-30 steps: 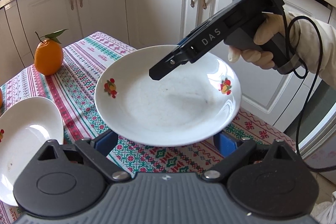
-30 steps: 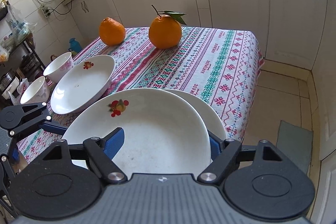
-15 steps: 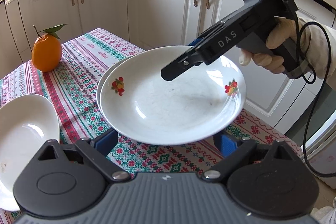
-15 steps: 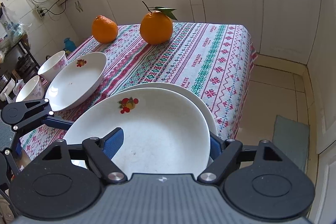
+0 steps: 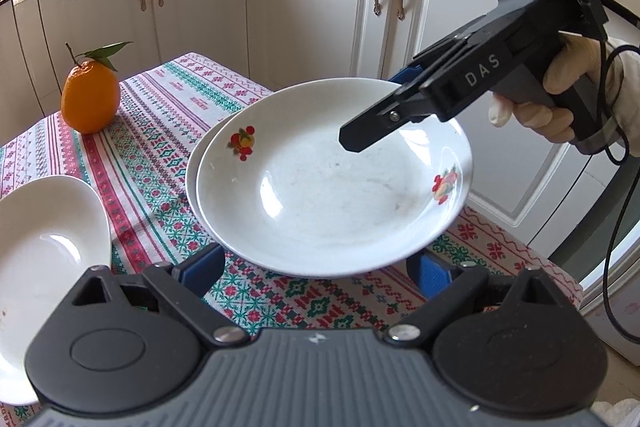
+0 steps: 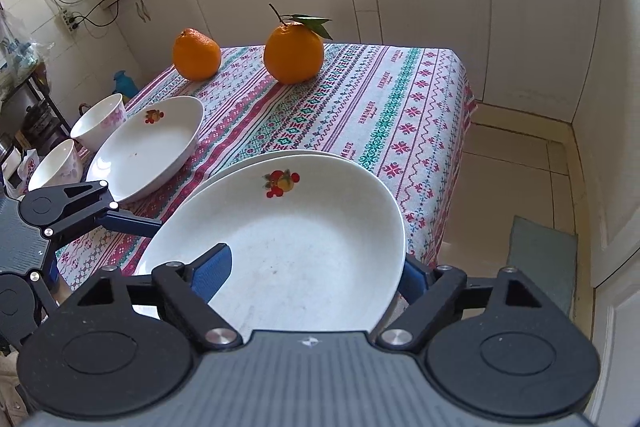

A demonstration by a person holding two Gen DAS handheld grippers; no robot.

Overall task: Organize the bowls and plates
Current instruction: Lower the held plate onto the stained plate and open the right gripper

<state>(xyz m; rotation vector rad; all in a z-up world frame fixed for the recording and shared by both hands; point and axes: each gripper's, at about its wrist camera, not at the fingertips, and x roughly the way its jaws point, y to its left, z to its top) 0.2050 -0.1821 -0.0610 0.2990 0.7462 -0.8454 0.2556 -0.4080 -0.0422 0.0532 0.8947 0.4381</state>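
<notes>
White glazed ceramic, printed with small red-and-yellow fruit, makes up the shallow top plate (image 6: 292, 247), which sits nested on a second white plate (image 6: 320, 155) whose rim shows just beyond it. Both rest near the corner of the counter (image 6: 400, 107), covered by a cloth striped in red, green and white.

The right claw (image 6: 316, 271) straddles the near rim of the top plate, one blue pad over the inside, the other outside and below the rim. Its jaws have just been opening, and the pads no longer look pressed on the plate, so it reads as released. From the left wrist view the right claw (image 5: 360, 131) reaches over the plate's far side, gripped by a gloved hand (image 5: 552, 107).

The left claw (image 5: 320, 271) stands wide apart and grasps nothing, its blue pads flanking the near edge of the stack.

A third white plate (image 6: 148, 147) lies to the left, with two white bowls (image 6: 100, 119) beyond it. Two oranges (image 6: 294, 53) stand further back on the cloth.
</notes>
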